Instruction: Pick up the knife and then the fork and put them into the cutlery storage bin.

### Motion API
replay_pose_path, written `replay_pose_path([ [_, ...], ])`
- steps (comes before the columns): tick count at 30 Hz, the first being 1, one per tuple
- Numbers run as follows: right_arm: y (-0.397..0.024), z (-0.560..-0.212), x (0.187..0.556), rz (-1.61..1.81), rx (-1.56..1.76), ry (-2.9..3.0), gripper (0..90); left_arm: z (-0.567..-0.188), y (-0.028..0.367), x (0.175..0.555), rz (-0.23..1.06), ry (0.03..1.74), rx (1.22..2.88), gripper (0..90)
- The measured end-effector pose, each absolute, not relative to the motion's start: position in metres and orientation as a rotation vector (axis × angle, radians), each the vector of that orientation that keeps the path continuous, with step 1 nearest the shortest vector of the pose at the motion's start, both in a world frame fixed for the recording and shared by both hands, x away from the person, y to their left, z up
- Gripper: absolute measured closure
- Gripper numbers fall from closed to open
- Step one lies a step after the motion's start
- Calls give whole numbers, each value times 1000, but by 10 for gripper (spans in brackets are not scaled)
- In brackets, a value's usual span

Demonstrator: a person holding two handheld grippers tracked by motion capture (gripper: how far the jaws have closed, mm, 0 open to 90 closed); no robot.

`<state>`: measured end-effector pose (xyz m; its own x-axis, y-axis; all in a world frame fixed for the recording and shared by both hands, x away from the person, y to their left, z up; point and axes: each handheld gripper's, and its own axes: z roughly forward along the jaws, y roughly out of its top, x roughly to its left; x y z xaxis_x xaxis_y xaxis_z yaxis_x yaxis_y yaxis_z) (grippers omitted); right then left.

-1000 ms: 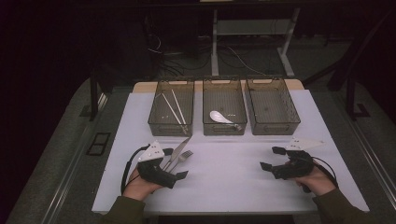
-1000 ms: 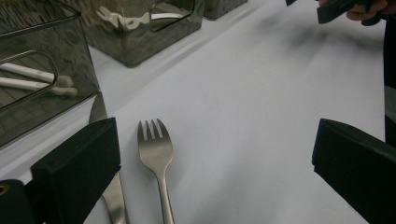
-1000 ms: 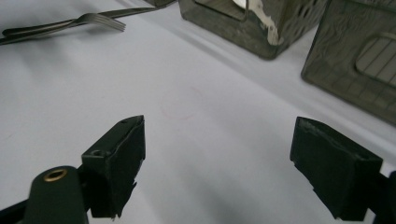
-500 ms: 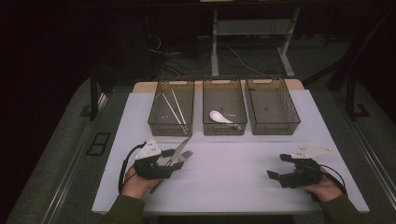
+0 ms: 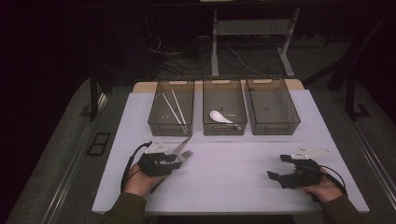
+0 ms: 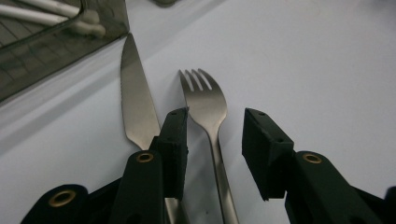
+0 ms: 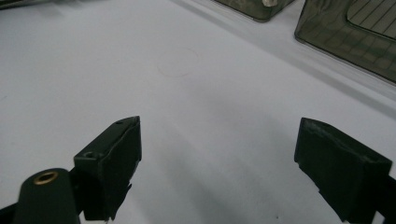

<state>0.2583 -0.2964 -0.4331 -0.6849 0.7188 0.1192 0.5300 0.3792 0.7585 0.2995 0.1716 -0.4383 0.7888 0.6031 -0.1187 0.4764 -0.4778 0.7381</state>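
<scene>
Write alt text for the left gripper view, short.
Two black jaws of the left gripper straddle the handle of a steel fork lying on a white table, having just been closing, with gaps still showing on both sides of the handle. A table knife lies beside the fork, under one jaw, and a grey bin's corner holds white chopsticks.

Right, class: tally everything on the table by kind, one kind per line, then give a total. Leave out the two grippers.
Trays: 3
Chopsticks: 2
Spoon: 1
Knife: 1
Fork: 1
Total: 8
</scene>
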Motion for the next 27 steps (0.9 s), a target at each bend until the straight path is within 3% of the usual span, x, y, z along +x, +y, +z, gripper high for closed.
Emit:
replay_pose_path([
  [13,-296,-433,259,1189,1110,2411,147,-444,168,303,162,799,2247,676],
  [27,-296,-433,259,1190,1109,2414,147,-444,162,305,139,805,2261,828],
])
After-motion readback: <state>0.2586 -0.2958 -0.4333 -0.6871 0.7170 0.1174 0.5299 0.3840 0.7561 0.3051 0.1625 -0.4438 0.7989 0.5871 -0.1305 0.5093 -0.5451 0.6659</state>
